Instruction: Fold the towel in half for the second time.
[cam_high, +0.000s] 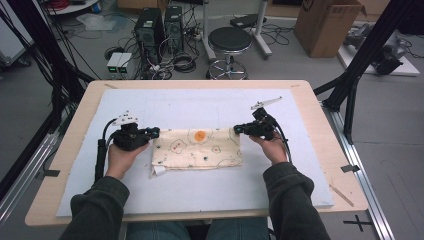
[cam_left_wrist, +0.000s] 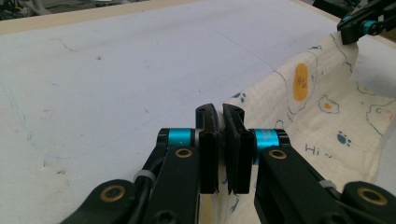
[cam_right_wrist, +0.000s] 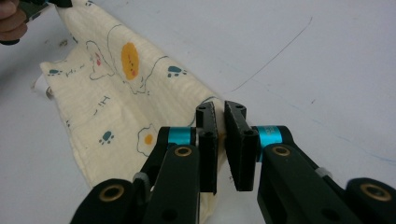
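White padding (cam_high: 190, 190) covers a wooden table (cam_high: 65, 170), and on it, about midway across, lies a folded cream cloth (cam_high: 197, 150) printed with fried eggs, paw prints and outlined shapes. At the near edge the person's dark sleeves (cam_high: 95, 210) come in, one hand on each tool. The left gripper (cam_high: 154, 132) sits at the cloth's far left corner and the right gripper (cam_high: 239, 129) at its far right corner, jaws pointing toward each other. In the left gripper view the jaws are clenched on the cloth's edge (cam_left_wrist: 224, 154), with fabric running off to the right. In the right gripper view the jaws are likewise pinched on the cloth (cam_right_wrist: 220, 140), which trails away to the left. Beyond the table stand a black stool (cam_high: 229, 42), two computer towers (cam_high: 160, 27) amid cables, and a cardboard box (cam_high: 327, 25).
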